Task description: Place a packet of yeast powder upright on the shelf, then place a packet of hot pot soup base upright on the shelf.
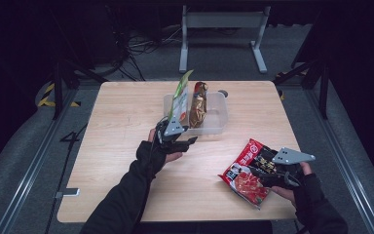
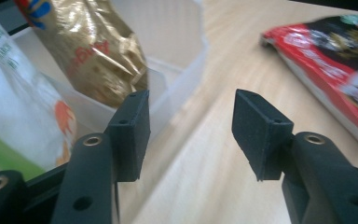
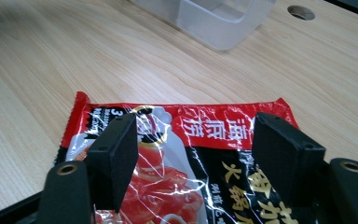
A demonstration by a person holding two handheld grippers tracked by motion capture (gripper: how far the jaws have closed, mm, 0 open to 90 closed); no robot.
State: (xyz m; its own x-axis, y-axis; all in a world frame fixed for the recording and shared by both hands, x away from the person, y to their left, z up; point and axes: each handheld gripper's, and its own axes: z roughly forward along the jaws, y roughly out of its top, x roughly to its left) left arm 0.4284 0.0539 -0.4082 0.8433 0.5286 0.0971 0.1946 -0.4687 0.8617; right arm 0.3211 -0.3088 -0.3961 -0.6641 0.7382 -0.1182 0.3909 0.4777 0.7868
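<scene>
Near the right front corner of the desk [image 1: 126, 102], the red sachet [image 1: 247, 171] lies flat, its long axis running from the near right toward the far left, pointing roughly at the clear tub [image 1: 220, 113] in the middle. The right tool [image 1: 265, 171] sits right over it, jaws spread on either side of the packet's width with no pad visibly pressing, so it holds nothing yet. The left tool [image 1: 189, 141] hangs just in front of the tub, jaws about half apart and empty, beside the green-and-white pouch [image 1: 179, 103] and the gold pouch [image 1: 198, 105] standing upright inside. The right hand is clearly the nearer one; the tub lies to its far left.
</scene>
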